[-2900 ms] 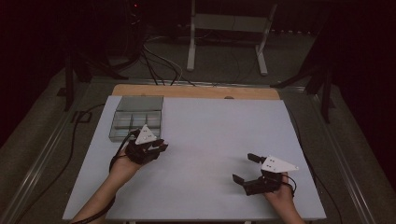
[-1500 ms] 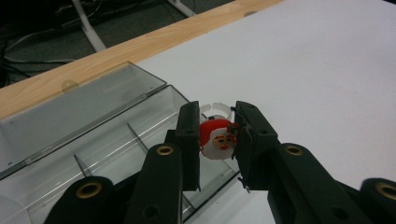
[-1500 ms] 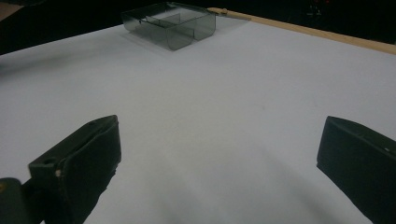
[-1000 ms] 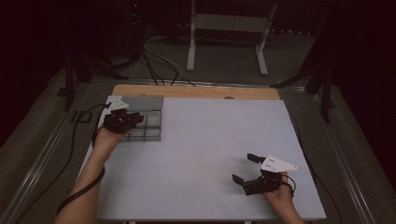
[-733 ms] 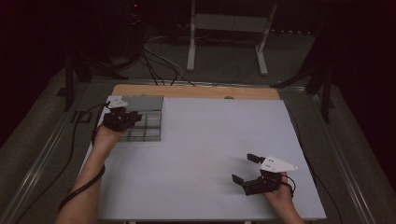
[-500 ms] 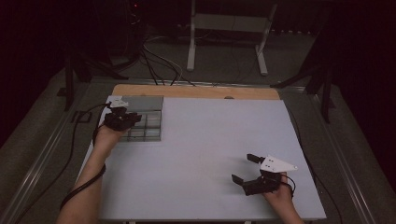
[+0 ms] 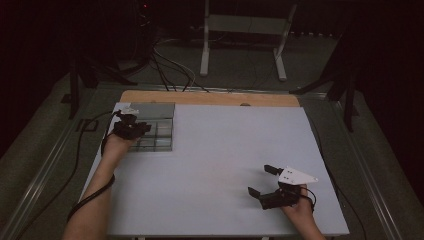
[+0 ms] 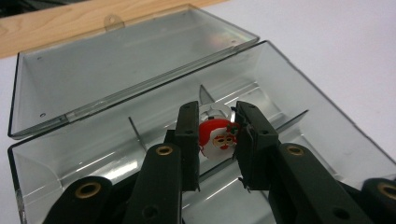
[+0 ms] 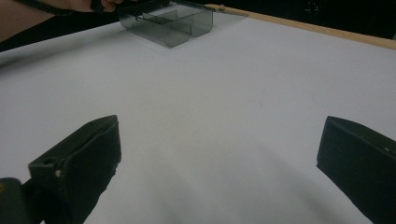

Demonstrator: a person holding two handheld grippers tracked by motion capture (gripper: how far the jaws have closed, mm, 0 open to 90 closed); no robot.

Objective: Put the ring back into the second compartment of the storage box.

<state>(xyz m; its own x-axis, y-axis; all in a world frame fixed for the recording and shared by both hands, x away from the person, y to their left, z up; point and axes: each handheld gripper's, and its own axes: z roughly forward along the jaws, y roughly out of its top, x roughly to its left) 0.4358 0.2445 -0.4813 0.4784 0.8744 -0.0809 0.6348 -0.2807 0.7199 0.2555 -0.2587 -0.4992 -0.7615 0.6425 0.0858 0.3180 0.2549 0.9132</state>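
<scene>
My left tool point(image 8: 216, 140) is clamped on a small Santa-face ring point(image 8: 217, 138), pinched between its pads directly ahead. Just below and beyond it sits the clear compartment box point(image 8: 299, 98), lid laid open behind. My right tool point(image 7: 263, 181) hangs over the bare white tabletop point(image 7: 220, 145) with its pads wide apart, nothing between them.

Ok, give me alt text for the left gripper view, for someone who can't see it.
The left gripper holds a small red Santa-face ring between its black jaws, over an open clear plastic compartment box. The box's lid lies folded back on the white table.
</scene>
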